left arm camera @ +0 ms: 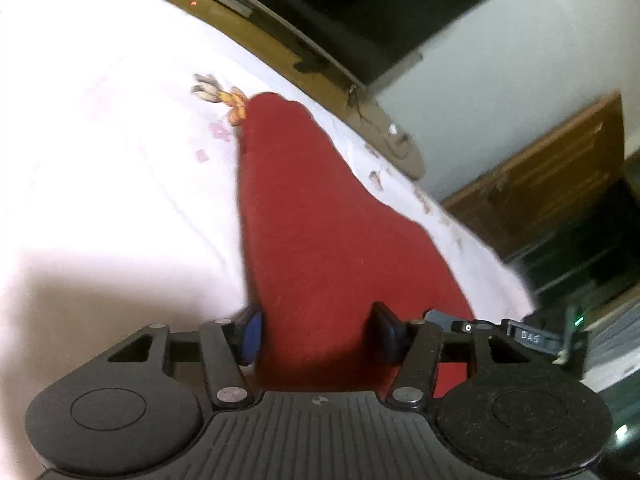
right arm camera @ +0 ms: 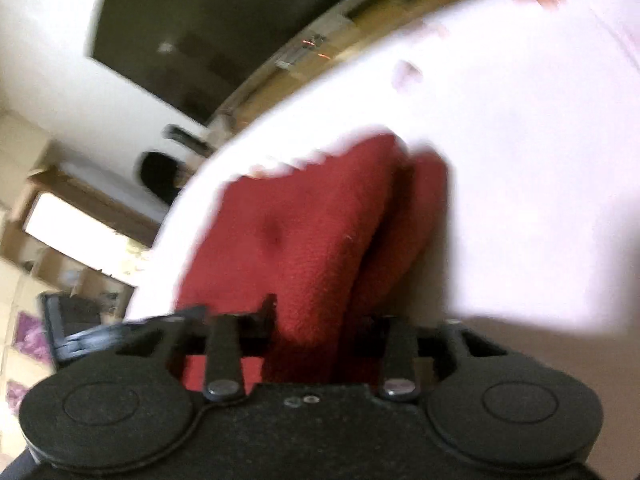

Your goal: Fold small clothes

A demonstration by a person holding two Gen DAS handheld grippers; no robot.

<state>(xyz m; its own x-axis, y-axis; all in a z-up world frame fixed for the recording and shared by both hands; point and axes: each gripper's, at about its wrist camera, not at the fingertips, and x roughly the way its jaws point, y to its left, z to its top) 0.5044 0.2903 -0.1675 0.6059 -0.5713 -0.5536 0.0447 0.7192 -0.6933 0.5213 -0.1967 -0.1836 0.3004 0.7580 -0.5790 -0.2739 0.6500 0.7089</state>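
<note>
A small red garment (left arm camera: pixel 316 220) lies on the white bedsheet (left arm camera: pixel 100 140), stretching away from my left gripper (left arm camera: pixel 318 332). The left jaws stand apart with the near end of the cloth between the blue pads (left arm camera: pixel 252 336); they do not look closed on it. In the right wrist view the same red garment (right arm camera: pixel 296 240) shows as two folded lobes. My right gripper (right arm camera: pixel 316 320) has its jaws apart astride the near edge of the cloth; the view is blurred.
The bed's wooden edge (left arm camera: pixel 280 40) runs along the far side, with a dark TV screen (left arm camera: pixel 380 0) on the wall behind. A wooden cabinet (left arm camera: pixel 540 184) stands at the right. The sheet has a printed flower (left arm camera: pixel 232 100) near the garment's tip.
</note>
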